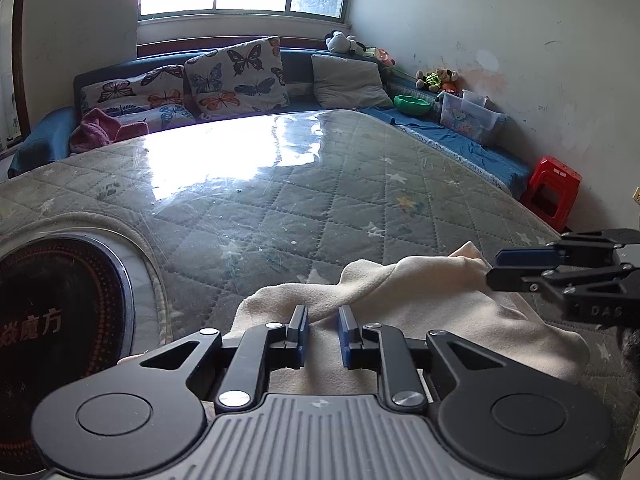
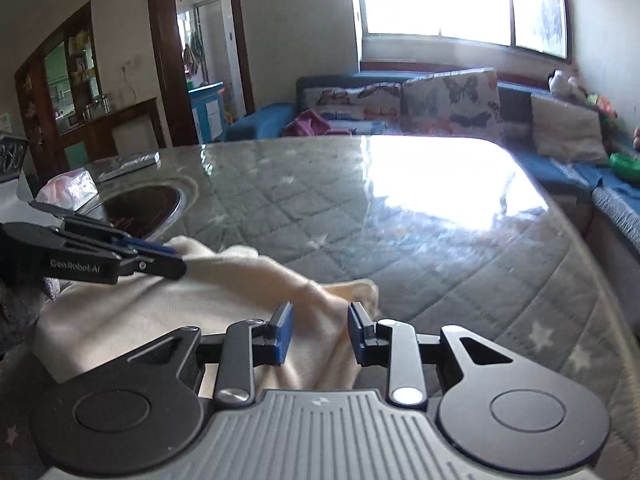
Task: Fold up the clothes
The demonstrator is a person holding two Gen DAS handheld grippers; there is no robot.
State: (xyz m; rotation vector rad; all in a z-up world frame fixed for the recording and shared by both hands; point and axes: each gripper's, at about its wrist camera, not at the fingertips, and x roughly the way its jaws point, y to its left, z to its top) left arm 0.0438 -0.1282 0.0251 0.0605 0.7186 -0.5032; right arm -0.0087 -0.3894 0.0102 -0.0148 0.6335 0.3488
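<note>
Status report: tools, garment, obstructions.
Left tool and right tool each pinching cream garment. Garment half-lifted off the quilted table cover. Nothing blocking.

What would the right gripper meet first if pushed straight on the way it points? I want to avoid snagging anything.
Probably the cream garment bunched between the right gripper fingers, then the quilted table cover beyond it; depth is hard to judge.

1. The cloth (image 1: 420,300) lies on the table (image 1: 280,208) at its near edge.
2. The round hob (image 1: 60,340) is set into the table's near-left part.
3. The sofa (image 1: 292,68) runs behind the far edge, bearing cushions (image 1: 240,76).
4. The stool (image 1: 554,188) stands beyond the right edge.
</note>
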